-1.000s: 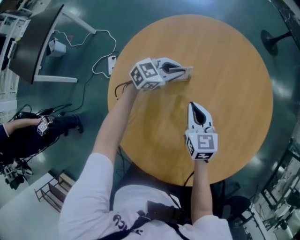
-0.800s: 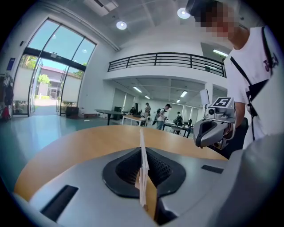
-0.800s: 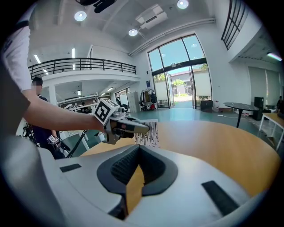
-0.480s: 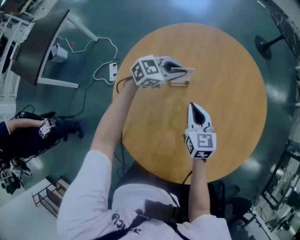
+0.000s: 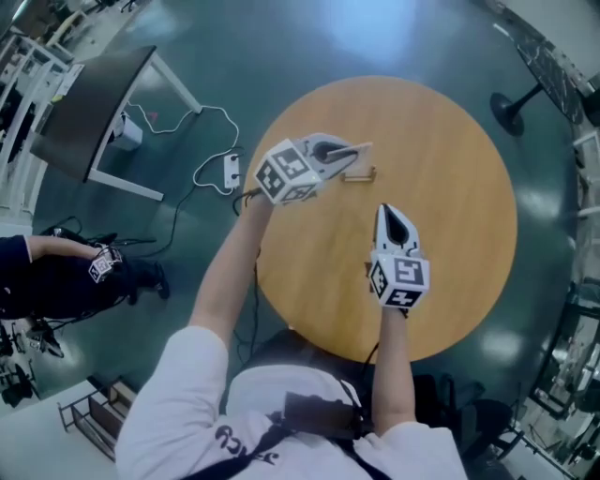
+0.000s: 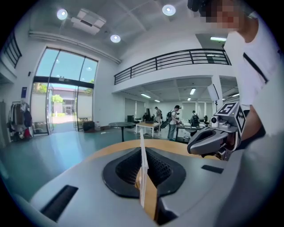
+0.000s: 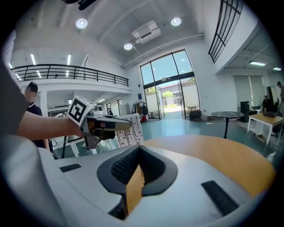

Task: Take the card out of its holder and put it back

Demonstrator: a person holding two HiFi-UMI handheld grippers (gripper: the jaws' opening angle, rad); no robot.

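Card [image 5: 364, 146] is out of its slot in the head view, pinched by the left gripper [image 5: 345, 152] just above the little holder [image 5: 359, 174] near the table's [image 5: 450, 225] far edge, with the right gripper [image 5: 387, 214] parked mid-table. In the left gripper view the card's edge-on, clamped between the pads. In the right gripper view the jaws are pressed together on nothing. To put it back I'd keep the card upright, line its bottom edge up with the slot and lower slowly.

The room is bright. Ceiling lights [image 6: 115, 38] shine, and daylight comes through big glass doors [image 7: 171, 88]. The floor [image 5: 356, 23] has pale glare. Both gripper views bend at the edges.
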